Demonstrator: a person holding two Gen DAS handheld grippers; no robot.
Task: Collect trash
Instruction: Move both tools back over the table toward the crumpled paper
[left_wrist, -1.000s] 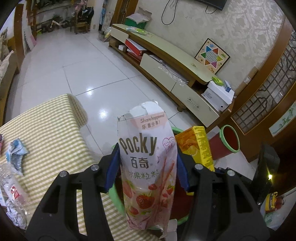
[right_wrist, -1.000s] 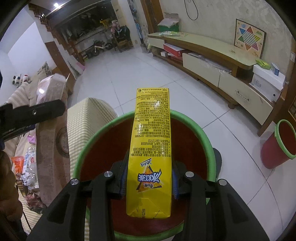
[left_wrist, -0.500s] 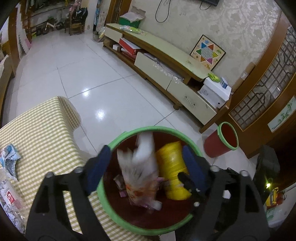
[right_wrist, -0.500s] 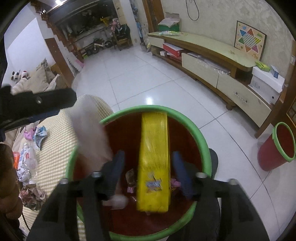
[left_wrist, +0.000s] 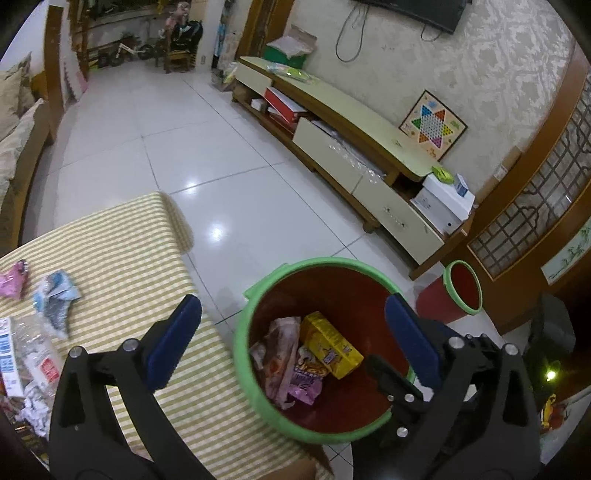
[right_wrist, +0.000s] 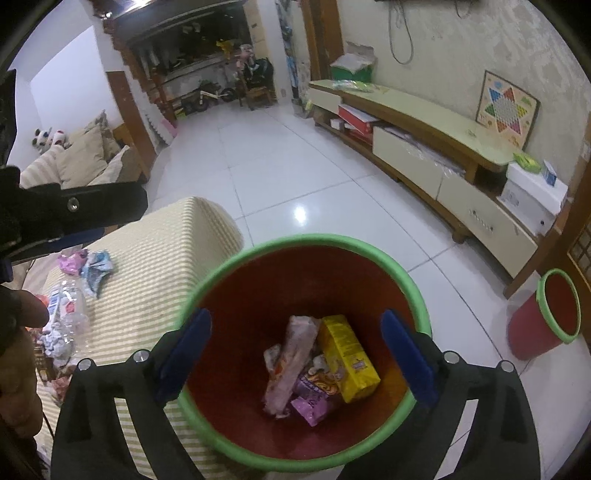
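A red bin with a green rim stands beside the table. Inside lie a pink Pocky wrapper, a yellow carton and a purple wrapper. My left gripper is open and empty above the bin's left side. My right gripper is open and empty above the bin. More trash lies on the striped tablecloth: a blue-white crumpled wrapper, a pink wrapper and a clear plastic bottle.
The striped table is left of the bin. A second red bin stands on the tiled floor by a long low TV cabinet. A sofa is at far left.
Both grippers opened and let go: the Pocky wrapper and the yellow carton fell into the bin. Both grippers now hover empty above it.
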